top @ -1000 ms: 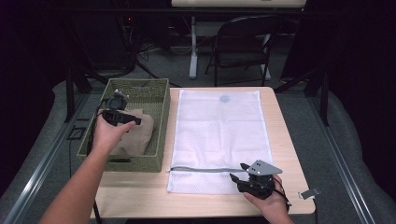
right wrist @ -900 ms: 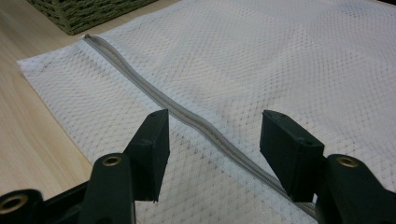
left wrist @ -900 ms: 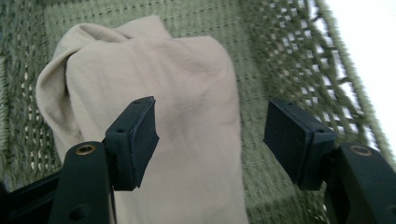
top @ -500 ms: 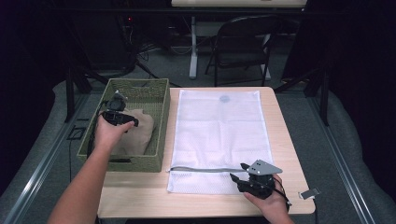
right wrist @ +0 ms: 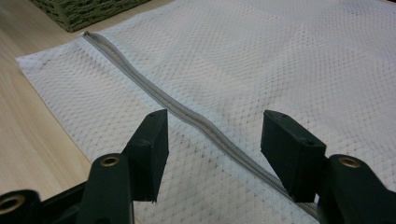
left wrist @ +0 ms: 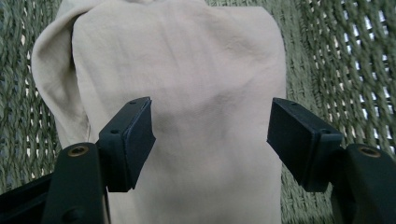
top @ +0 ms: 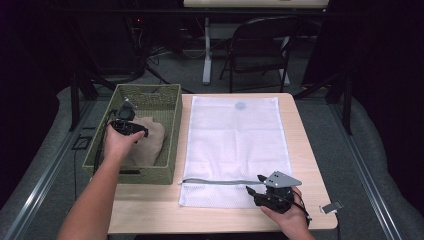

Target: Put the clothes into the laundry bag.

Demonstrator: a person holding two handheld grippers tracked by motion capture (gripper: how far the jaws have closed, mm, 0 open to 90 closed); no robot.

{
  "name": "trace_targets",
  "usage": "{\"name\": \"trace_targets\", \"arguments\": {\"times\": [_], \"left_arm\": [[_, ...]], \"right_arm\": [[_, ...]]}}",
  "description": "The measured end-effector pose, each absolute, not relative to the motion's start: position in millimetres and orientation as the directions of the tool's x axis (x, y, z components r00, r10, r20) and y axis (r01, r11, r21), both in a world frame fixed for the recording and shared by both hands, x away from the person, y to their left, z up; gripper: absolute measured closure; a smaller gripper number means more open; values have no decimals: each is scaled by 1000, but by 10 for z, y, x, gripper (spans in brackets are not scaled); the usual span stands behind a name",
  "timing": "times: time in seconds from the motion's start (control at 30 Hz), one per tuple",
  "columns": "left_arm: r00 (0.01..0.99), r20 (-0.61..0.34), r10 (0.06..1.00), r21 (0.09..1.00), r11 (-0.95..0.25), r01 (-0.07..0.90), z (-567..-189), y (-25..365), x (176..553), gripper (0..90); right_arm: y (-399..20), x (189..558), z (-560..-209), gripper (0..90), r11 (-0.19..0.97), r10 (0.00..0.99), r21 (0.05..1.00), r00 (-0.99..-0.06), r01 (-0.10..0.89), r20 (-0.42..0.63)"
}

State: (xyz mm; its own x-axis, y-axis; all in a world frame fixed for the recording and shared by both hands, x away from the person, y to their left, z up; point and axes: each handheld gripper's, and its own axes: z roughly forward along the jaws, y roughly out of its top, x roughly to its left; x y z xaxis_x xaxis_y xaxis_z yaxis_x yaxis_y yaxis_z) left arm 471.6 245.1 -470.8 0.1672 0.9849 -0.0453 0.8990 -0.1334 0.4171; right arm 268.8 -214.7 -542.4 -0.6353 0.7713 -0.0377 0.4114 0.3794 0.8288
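Lowering the left hand-held gripper [left wrist: 211,140], its jaws just widening and empty, we are centering them over the beige cloth [left wrist: 187,93] in the woven basket [top: 172,125]. We are keeping the right hand-held gripper [right wrist: 212,154] unclenched above the mesh bag's zipper [right wrist: 187,114].

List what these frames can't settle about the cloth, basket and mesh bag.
- Beige cloth: high view, the left hand and left tongs cover part of it; left gripper view cuts its lower end off.
- Basket floor: hidden under the cloth.
- Mesh bag zipper: the pull's position is too small to tell in the high view; the right tongs hide its far end in the right gripper view.
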Motion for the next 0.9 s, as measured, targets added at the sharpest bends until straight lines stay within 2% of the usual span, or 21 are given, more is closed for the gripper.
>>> {"name": "trace_targets", "arguments": {"times": [0.9], "left_arm": [[86, -50, 995, 348, -64, 935, -4995, 2583, 4780, 270]], "right_arm": [[-2139, 2688, -5421, 394, 383, 771, 826, -636, 413, -40]]}}
